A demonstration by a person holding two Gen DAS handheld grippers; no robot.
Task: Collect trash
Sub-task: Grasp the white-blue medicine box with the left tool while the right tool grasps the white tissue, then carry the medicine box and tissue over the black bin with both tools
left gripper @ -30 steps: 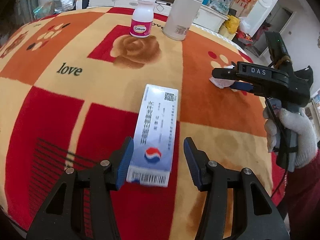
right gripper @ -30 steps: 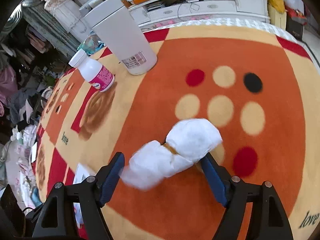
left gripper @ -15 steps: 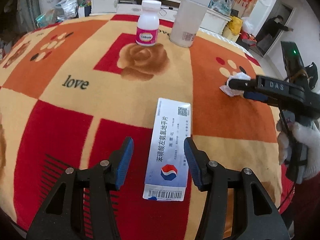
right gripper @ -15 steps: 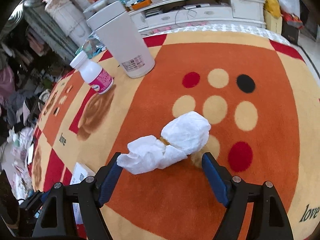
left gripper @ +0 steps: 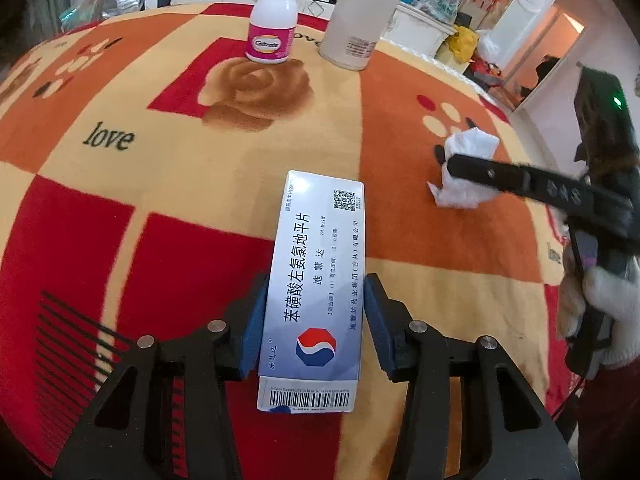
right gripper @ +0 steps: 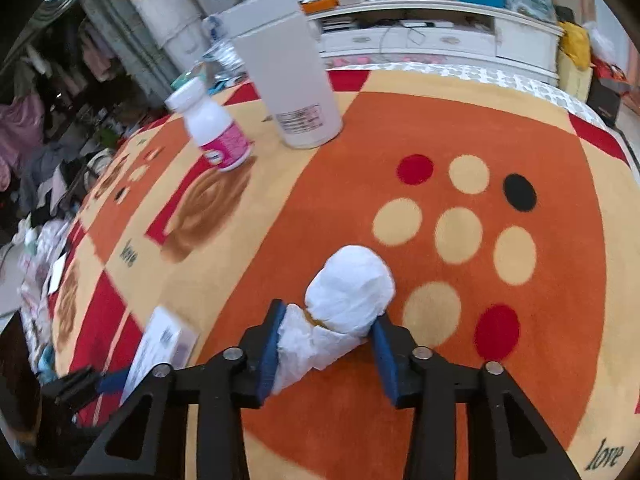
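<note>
A white and blue medicine box point(left gripper: 316, 288) lies flat on the red and orange blanket point(left gripper: 120, 240). My left gripper point(left gripper: 315, 304) straddles its near half, and its jaws are closing with both blue pads against the box's long sides. A crumpled white tissue wad point(right gripper: 344, 304) sits between the fingers of my right gripper point(right gripper: 329, 320), whose jaws are closing with the pads pressing into it. In the left wrist view the tissue wad point(left gripper: 472, 144) shows at the right, partly behind the right gripper point(left gripper: 460, 164). The medicine box point(right gripper: 160, 340) shows at the lower left of the right wrist view.
A white pill bottle with a pink label point(left gripper: 274, 20) and a tall white canister point(left gripper: 360, 16) stand at the blanket's far side. A white-gloved hand point(left gripper: 608, 312) holds the right gripper. A white cabinet point(right gripper: 440, 40) and clutter lie beyond the blanket's edge.
The right jaws have closed in from wide apart onto the tissue wad. The left jaws have slid along the box and narrowed until the pads meet its sides.
</note>
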